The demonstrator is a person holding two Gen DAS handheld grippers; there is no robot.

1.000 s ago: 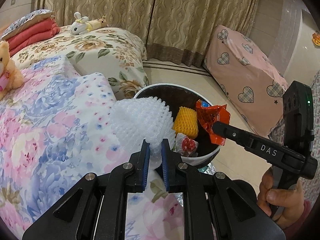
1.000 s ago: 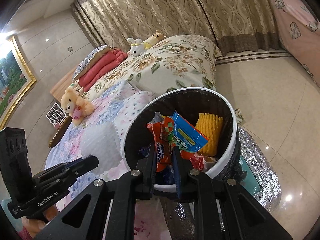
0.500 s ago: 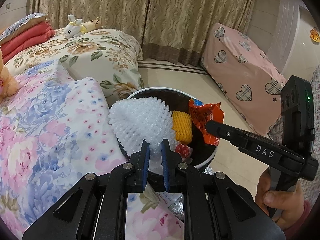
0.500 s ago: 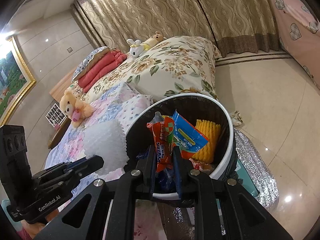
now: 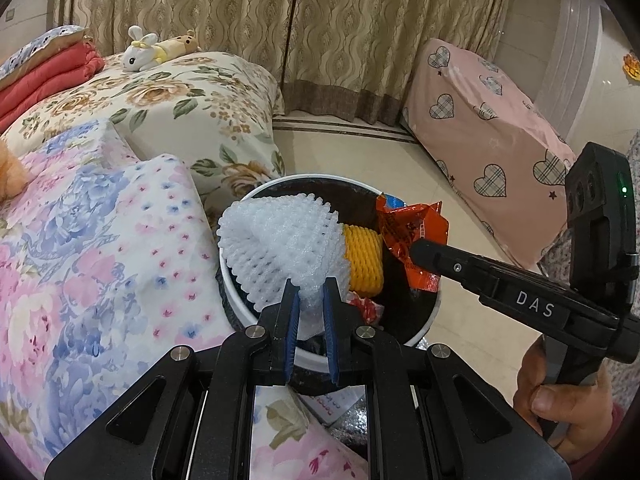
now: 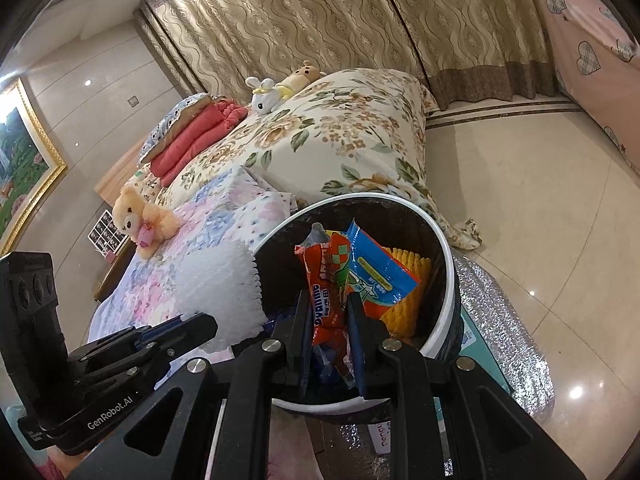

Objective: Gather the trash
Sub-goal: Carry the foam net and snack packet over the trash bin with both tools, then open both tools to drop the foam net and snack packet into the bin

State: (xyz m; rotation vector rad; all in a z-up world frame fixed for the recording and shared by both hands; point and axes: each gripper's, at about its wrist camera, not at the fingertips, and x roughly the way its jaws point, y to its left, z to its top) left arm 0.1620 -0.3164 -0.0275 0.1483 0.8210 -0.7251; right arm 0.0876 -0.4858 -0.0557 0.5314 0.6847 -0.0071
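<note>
A white-rimmed dark trash bin point(image 5: 236, 296) point(image 6: 448, 264) stands beside the bed. My left gripper point(image 5: 309, 292) is shut on a white foam fruit net point(image 5: 280, 248) point(image 6: 224, 292), which hangs over the bin's left rim. My right gripper point(image 6: 329, 308) point(image 5: 416, 250) is shut on red and blue snack wrappers point(image 6: 344, 276) point(image 5: 408, 228) held over the bin's opening. A yellow foam net point(image 5: 362, 260) point(image 6: 408, 276) lies inside the bin with other wrappers.
The floral bedspread point(image 5: 100, 248) fills the left. A beige pillow point(image 5: 180, 112) lies behind the bin, with plush toys point(image 6: 276, 88) and a teddy bear point(image 6: 140, 216) on the bed. Silver foil material point(image 6: 504, 332) lies on the tiled floor. A pink heart-print cover point(image 5: 488, 132) is at right.
My left gripper has carried the white foam net rightward, from over the bedspread to over the bin's rim. The right gripper and its wrappers have stayed over the bin.
</note>
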